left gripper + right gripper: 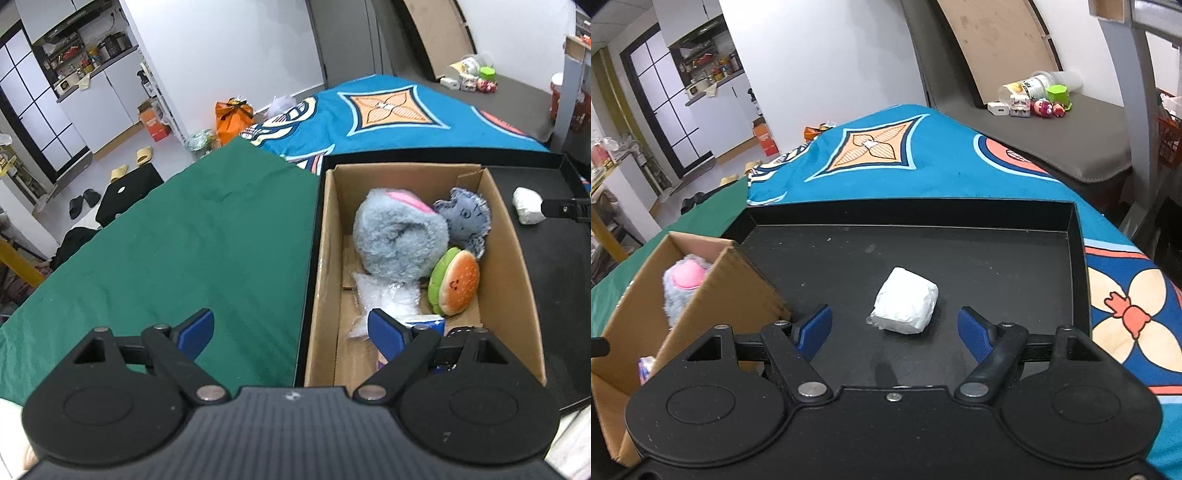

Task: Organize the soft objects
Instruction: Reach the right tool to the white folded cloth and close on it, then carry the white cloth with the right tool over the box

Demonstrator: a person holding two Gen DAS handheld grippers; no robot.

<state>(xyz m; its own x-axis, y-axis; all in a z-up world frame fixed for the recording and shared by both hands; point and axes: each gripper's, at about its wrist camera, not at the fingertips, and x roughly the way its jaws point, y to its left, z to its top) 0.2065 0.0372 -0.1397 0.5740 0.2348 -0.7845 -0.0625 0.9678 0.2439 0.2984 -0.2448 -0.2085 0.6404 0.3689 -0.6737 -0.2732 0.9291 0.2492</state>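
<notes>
Step in hand: by my reading, picking up the white soft bundle [905, 306] and moving it to the cardboard box [517, 258], where the other soft things already lie.
Where the bundle is: alone on the bare floor of the black tray [997, 251], to the right of the box and apart from its wall.
Right gripper [895, 328]: spread wide and empty, its blue pads either side of the bundle's near end, not touching it.
Left gripper [291, 328]: also spread and empty, hanging over the box's left wall, partly above the green cloth [166, 240].
Box contents: grey fluffy plush [399, 236], blue-grey soft toy [465, 218], burger plush [456, 282], a clear plastic bag [384, 295] at the near end.
Doing it well: I would push the right claw further forward so the pads sit at the bundle's middle, then close gently; it looks squashy and could slip out of a tip-only pinch.
Drop spot: the box is crowded, so aim for the gap near the front.
Watch for: the near box wall on the way across.
</notes>
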